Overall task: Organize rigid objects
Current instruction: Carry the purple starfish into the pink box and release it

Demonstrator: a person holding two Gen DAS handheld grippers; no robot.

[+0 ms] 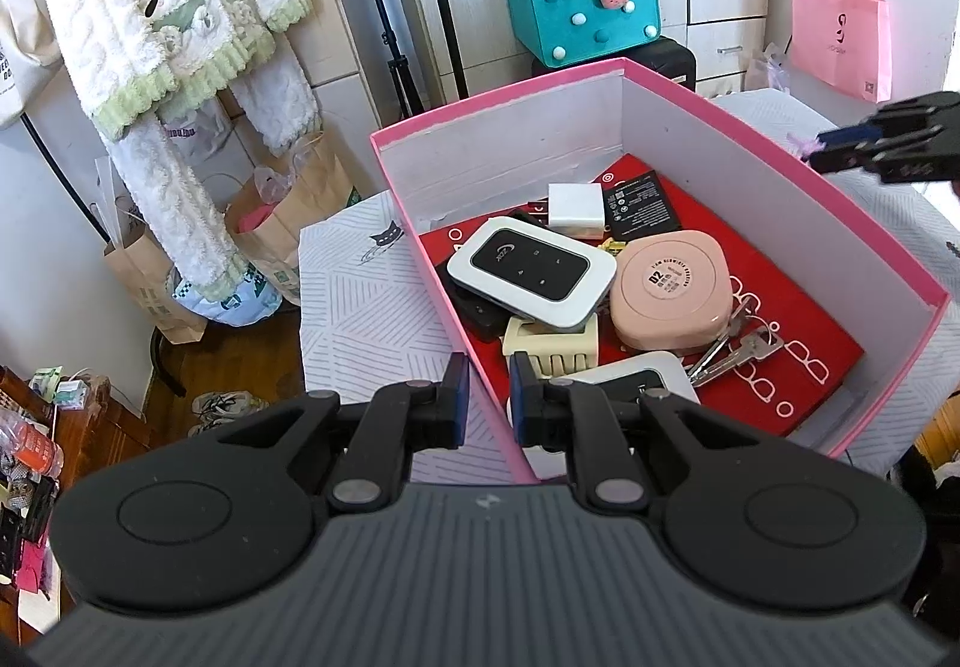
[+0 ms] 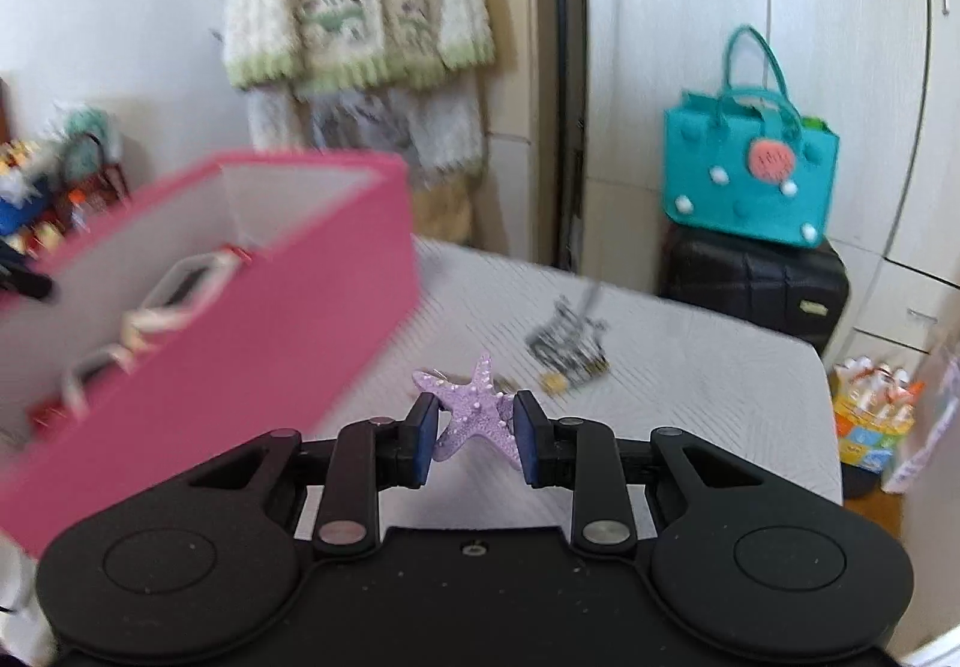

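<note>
An open pink box [image 1: 498,103] sits on the white patterned table [image 1: 360,307]. Inside it lie a white pocket router [image 1: 531,271], a pink rounded case [image 1: 672,295], keys [image 1: 738,349], a white charger [image 1: 576,208] and a black battery [image 1: 645,202], all on a red book [image 1: 798,361]. My left gripper [image 1: 489,397] is shut on the box's near wall. My right gripper [image 2: 474,433] is shut on a purple starfish [image 2: 474,415], lifted over the table just right of the pink box [image 2: 240,331]. It also shows at the left wrist view's right edge as the right gripper [image 1: 888,139].
A blurred dark metallic item [image 2: 570,343] lies on the table [image 2: 690,367] beyond the starfish. A teal bag [image 2: 750,175] stands on a black suitcase [image 2: 756,283] behind the table. Fluffy clothes [image 1: 168,7] and paper bags [image 1: 288,211] are at the left, and a pink bag [image 1: 840,37] hangs at the right.
</note>
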